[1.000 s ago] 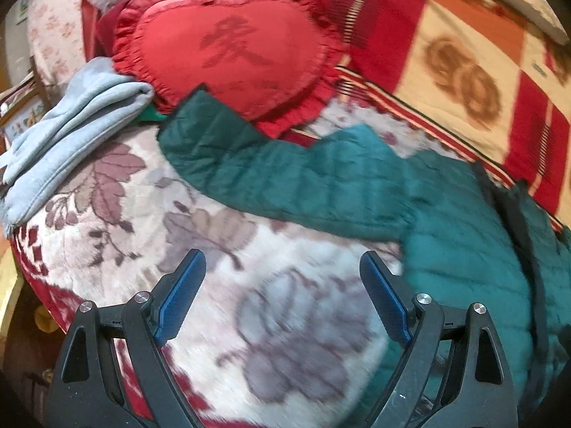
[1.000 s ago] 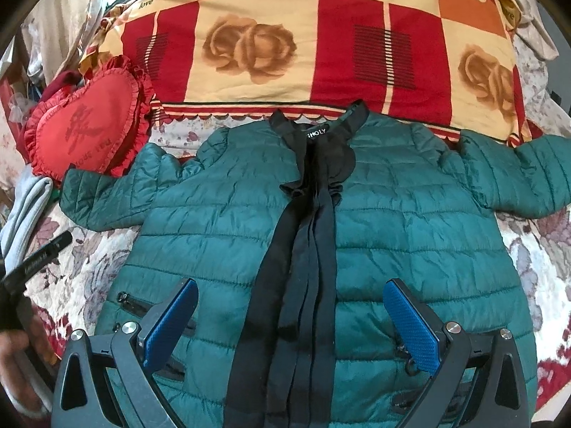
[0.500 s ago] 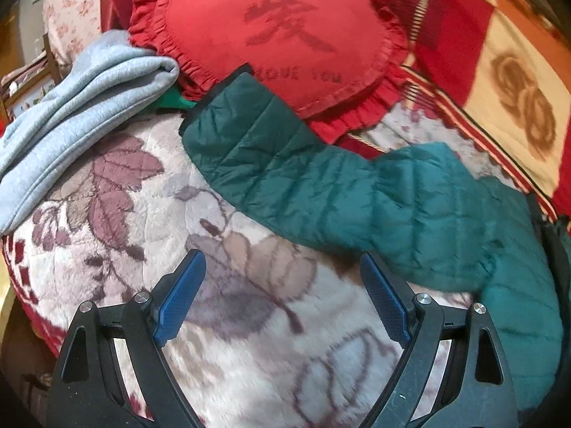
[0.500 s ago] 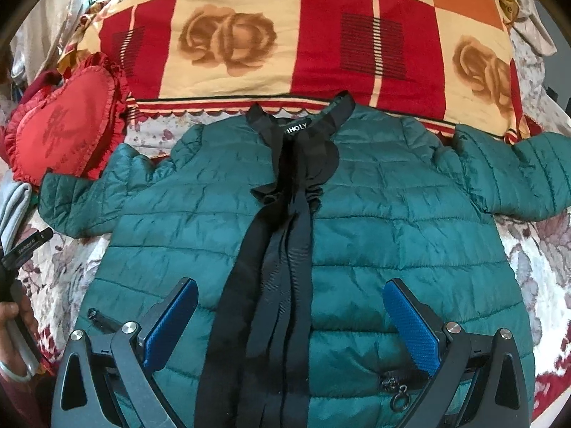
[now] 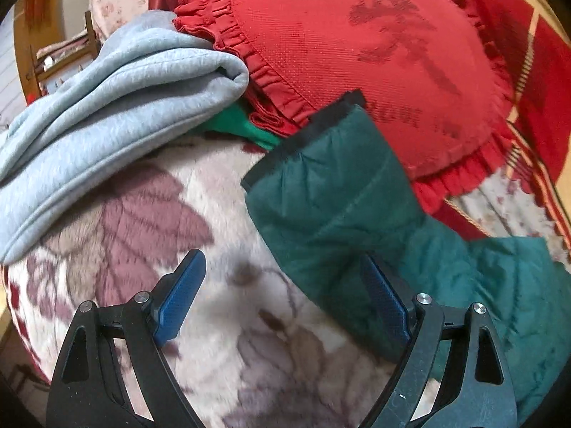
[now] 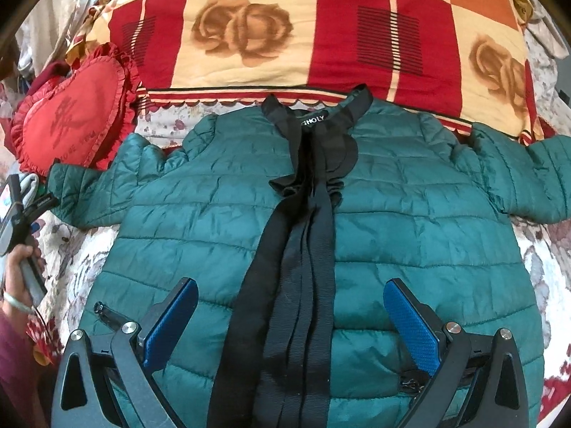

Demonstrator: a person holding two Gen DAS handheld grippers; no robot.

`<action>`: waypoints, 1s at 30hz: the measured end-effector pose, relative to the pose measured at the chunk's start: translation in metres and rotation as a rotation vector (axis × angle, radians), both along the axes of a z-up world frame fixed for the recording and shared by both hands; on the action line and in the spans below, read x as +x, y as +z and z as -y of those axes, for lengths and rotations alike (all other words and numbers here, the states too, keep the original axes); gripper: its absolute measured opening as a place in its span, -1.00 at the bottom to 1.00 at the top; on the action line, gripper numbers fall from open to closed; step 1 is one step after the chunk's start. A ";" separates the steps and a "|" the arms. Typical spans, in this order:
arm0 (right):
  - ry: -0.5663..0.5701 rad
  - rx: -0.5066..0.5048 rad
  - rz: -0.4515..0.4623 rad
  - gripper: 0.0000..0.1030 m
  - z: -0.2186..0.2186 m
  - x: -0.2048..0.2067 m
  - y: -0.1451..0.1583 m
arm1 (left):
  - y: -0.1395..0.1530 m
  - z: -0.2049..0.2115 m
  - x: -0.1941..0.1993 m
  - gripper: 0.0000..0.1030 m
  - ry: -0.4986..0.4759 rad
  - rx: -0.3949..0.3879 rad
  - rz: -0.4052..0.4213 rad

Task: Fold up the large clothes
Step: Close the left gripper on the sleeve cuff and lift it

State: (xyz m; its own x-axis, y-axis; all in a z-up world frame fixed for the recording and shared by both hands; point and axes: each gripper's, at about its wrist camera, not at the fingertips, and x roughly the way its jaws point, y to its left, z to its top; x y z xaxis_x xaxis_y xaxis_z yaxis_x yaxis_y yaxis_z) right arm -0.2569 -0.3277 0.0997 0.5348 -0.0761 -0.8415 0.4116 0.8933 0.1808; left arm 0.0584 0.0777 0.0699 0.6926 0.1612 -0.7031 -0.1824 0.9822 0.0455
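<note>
The jacket [image 6: 410,221] is lying flat, front up, across the middle of the bed [image 6: 542,267], its collar, with a label partly reading "HOLY", pointing toward the "love" quilt [image 6: 249,32], sleeves reaching toward either side edge. The left gripper [image 5: 282,292] is gaping empty beside the left cuff [image 5: 303,135]; the right gripper [image 6: 291,315] is hovering agape over the hem.

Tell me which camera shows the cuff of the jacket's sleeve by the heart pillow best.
The left wrist view: the black-edged cuff fills mid-frame, lying against the red heart pillow. The right wrist view shows that same cuff only small at the far left edge, though the whole green jacket is spread there.
</note>
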 end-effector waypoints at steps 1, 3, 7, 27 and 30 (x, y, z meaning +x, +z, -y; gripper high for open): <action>0.000 -0.003 0.000 1.00 0.000 0.000 0.000 | -0.001 0.000 0.004 0.71 0.002 0.006 0.002; -0.001 -0.004 -0.006 1.00 0.001 0.000 -0.001 | -0.004 -0.001 0.010 0.71 0.001 0.007 0.000; -0.004 -0.004 -0.022 1.00 0.006 0.000 -0.003 | -0.011 -0.001 0.023 0.71 0.002 -0.006 -0.006; -0.044 -0.085 -0.068 1.00 0.025 0.006 -0.014 | -0.002 -0.004 0.043 -0.83 -0.147 -0.217 -0.046; -0.050 -0.095 -0.072 1.00 0.032 0.006 -0.015 | 0.015 0.007 0.023 -0.84 -0.210 -0.229 -0.026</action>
